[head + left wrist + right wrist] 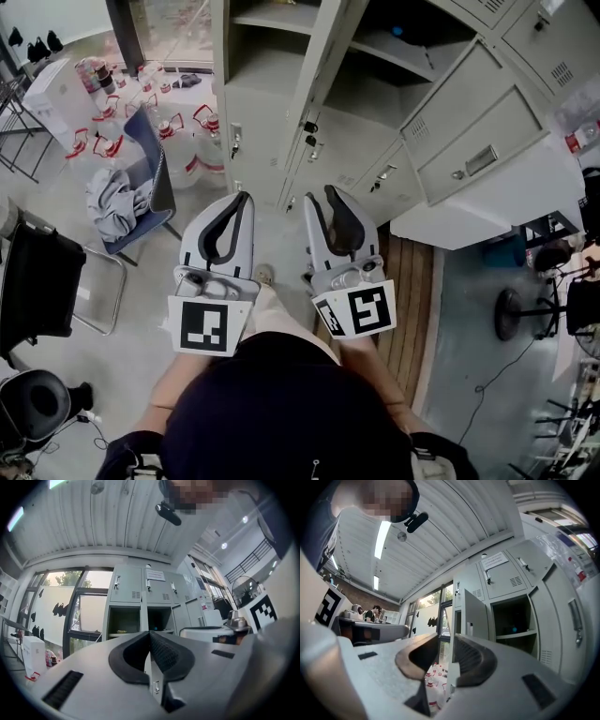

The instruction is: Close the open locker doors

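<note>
Left gripper has its claw pressed together and empty. Right gripper has its claw spread with nothing in it. Both hang well short of the lockers.

Two doors are open: a pale grey steel locker door standing edge-on at centre, and a wide grey door with recessed pull swung out to the right.

Risks:
- Spread right claw could straddle the thin edge of the centre door and jam, so push on the flat face.
- A hard shove probably bounces the door back off its frame.
- The small dark tags at the latches, keys I'd guess, could snag a jaw.

Room:
- The wide door's free edge sits near the white tabletop, so it's tight there.
- The wooden slatted platform underfoot has an edge to trip on.
- The blue folding chair and red-capped bottles crowd the left; straight ahead is open.
</note>
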The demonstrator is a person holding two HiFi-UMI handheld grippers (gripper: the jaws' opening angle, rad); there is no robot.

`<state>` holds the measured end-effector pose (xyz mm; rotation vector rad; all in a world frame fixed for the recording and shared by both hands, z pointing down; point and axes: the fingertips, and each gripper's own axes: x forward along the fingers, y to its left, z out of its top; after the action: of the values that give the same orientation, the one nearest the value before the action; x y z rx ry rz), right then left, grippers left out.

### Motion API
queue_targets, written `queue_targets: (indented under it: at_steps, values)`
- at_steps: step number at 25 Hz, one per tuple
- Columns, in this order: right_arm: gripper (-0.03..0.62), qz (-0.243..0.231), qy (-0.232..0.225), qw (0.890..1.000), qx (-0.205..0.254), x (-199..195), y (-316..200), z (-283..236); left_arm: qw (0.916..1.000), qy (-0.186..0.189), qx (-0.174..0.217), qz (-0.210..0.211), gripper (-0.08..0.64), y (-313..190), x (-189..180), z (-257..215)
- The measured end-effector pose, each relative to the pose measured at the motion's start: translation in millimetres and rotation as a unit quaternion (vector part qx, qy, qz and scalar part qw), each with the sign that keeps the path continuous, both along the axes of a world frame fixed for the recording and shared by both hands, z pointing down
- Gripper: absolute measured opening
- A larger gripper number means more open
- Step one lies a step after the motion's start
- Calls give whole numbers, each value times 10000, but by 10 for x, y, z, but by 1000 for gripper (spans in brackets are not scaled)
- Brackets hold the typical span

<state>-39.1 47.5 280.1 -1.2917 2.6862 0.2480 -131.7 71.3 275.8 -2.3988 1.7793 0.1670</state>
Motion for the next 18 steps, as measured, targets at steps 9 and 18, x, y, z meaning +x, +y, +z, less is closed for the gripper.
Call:
queue_targets:
  at_steps: [9,18]
  values:
    - [94,-61,0,10000,-50,-118,-896,-37,9999,-25,-52,118,0,-901,-74,-42]
    - [137,-503,-42,9985,-223,-304,-1385,-40,9998,19,-74,173,0,-1489,-194,-53]
